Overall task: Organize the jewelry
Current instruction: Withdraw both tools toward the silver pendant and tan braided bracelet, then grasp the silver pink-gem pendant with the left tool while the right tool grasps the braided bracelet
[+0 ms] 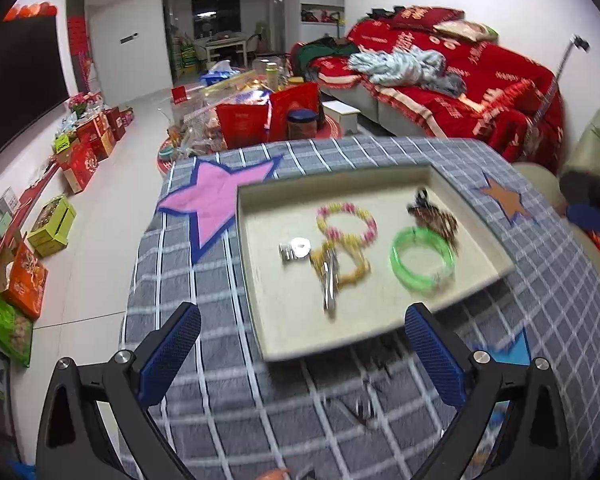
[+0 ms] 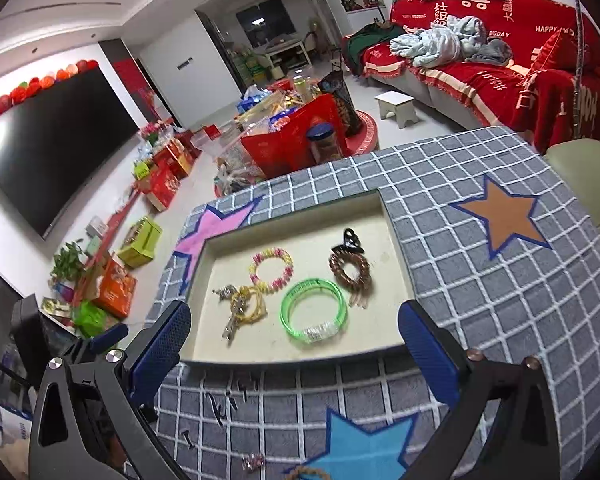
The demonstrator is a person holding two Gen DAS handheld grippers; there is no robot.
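Jewelry lies mostly in the tray [image 2: 396, 240], small pieces [image 2: 254, 460] remain on the cloth [image 2: 480, 300] near it, and both the left gripper [image 1: 300, 352] and right gripper [image 2: 296, 348], wide open and empty, should descend slowly over one piece, fingers straddling it.

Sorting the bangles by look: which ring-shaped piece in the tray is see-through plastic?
The green bangle, at the tray's near edge. It is smooth and translucent; the pink-and-yellow bracelet and brown bracelet are beaded.
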